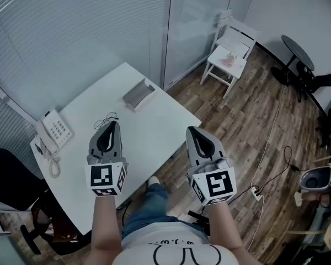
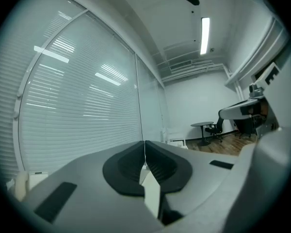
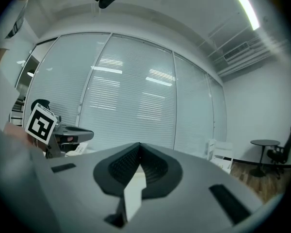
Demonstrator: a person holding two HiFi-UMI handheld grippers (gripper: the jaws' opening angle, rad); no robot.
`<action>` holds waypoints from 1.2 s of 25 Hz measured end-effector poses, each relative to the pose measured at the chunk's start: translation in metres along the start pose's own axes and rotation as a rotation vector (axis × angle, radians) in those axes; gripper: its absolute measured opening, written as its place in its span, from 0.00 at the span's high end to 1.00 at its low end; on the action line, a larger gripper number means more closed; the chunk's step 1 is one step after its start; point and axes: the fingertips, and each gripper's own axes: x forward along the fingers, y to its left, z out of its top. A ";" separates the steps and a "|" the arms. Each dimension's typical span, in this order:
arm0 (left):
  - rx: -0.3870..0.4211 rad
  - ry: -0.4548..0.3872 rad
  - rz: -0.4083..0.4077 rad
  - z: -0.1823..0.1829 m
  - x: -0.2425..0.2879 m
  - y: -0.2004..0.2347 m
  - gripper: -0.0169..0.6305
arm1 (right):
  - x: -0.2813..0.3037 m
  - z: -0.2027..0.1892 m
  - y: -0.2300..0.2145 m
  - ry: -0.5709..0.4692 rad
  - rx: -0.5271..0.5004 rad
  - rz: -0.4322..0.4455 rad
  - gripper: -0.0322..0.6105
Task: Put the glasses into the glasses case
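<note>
My left gripper (image 1: 113,123), right gripper (image 1: 192,130): jaws together, nothing held. Spread left jaws before glasses (image 1: 106,118) on surface (image 1: 154,127); pinch frame lightly, avoid lenses; case (image 1: 139,93) beyond.

White table (image 1: 154,128) by blinds-covered glass wall (image 1: 60,32); wood-plank floor (image 1: 248,126); white chair (image 1: 235,37); ceiling strip light (image 2: 204,33).

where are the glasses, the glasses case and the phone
glasses (image 1: 106,119), head view, on the wire frame
glasses case (image 1: 138,93), head view, middle of its grey body
phone (image 1: 57,130), head view, on the keypad
</note>
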 end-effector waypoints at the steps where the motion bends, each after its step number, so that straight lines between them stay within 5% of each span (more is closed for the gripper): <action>1: -0.007 0.009 -0.002 -0.003 0.012 0.005 0.95 | 0.015 0.000 -0.004 0.005 -0.005 0.012 0.93; 5: -0.045 0.028 -0.005 -0.009 0.055 0.026 0.94 | 0.076 -0.005 -0.016 0.028 -0.013 0.051 0.93; 10: -0.043 0.109 -0.127 -0.027 0.096 0.037 0.74 | 0.133 -0.009 -0.022 0.049 -0.024 0.091 0.93; 23: 0.126 0.474 -0.296 -0.114 0.098 0.102 0.78 | 0.195 -0.059 -0.016 0.180 -0.017 0.205 0.93; 30: 0.115 0.662 -0.420 -0.169 0.106 0.119 0.78 | 0.225 -0.073 -0.008 0.194 -0.040 0.332 0.93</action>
